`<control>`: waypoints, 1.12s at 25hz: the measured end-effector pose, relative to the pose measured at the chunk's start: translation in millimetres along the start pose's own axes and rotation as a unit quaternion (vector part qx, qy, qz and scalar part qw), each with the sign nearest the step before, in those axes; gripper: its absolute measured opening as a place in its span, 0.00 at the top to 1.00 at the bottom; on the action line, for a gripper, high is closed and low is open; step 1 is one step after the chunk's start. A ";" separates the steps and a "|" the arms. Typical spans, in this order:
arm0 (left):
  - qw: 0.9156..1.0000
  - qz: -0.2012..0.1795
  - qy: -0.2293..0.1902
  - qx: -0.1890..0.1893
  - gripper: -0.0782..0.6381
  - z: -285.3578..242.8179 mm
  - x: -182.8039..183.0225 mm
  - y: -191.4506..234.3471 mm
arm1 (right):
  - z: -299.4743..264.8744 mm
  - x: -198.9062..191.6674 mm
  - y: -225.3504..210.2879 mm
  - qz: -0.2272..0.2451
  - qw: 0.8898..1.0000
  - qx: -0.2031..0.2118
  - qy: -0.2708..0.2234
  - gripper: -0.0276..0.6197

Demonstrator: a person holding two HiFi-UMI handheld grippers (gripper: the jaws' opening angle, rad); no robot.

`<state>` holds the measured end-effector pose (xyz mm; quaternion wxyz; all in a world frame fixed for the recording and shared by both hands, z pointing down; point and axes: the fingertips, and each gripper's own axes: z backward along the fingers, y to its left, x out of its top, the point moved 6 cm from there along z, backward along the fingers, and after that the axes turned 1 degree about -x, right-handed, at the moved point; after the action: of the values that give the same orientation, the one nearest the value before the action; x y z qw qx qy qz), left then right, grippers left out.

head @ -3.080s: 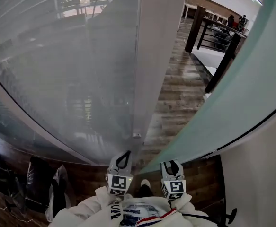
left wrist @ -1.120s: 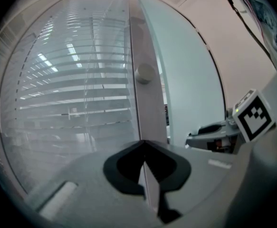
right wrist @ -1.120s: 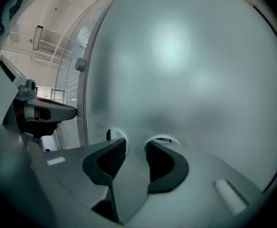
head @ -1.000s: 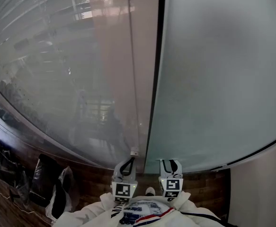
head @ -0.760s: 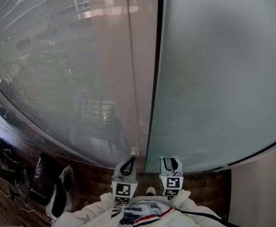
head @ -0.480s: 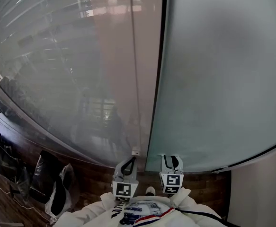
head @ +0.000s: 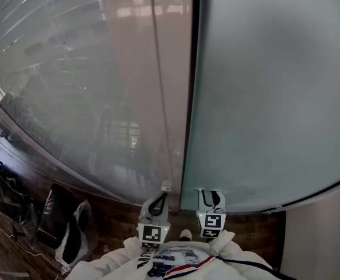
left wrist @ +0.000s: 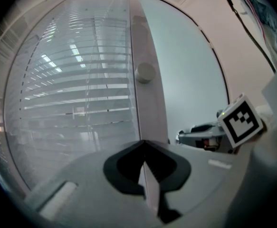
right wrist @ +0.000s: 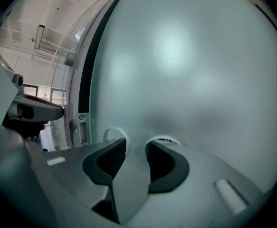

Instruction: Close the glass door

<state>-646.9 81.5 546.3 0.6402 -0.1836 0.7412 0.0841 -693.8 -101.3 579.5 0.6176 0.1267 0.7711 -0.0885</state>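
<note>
Down on your side of the big frosted greenish glass door (head: 263,98), some black bags (head: 53,220) sit on the dark wood floor (head: 251,226), well off to the door's left.

Next up, the grippers. Your right gripper (head: 210,196) has its jaws spread with nothing between them. Both tips are right up against the door's face, not far from its left edge. Your left gripper (head: 158,197) is just left of the door, jaws pressed together on nothing, nose aimed at the pale beige upright post (head: 170,69) the door shuts against.

The door looks pretty much home to me. Only a thin dark line (head: 190,98) shows between its left edge and the post. A little metal bracket (head: 166,186) sits at the foot of the post, just beside that edge.

Handling-wise, I'd treat it as a heavy, stiff slab with a slick face, and I can't see a handle from here. There's nothing to pinch, so push flat with the tips close to the free edge. Go slow and don't slam it, since glass edges chip.

Farthest out, left of the door past the post, is the glass wall with horizontal blinds (head: 53,86).
</note>
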 end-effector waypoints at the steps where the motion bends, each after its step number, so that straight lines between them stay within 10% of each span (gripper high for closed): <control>1: 1.000 0.000 -0.003 0.000 0.89 0.2 0.9 -0.1 | -0.3 1.2 1.2 -0.001 1.000 0.003 -0.002 0.75; 28: 0.990 -0.009 0.104 0.093 0.89 59.8 -10.0 -8.6 | -0.3 6.2 1.5 -0.006 0.999 0.008 -0.033 0.74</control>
<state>-587.6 96.7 547.1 0.5745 -0.1376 0.8068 -0.0099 -694.8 -99.3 573.6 0.6412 0.1245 0.7502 -0.1027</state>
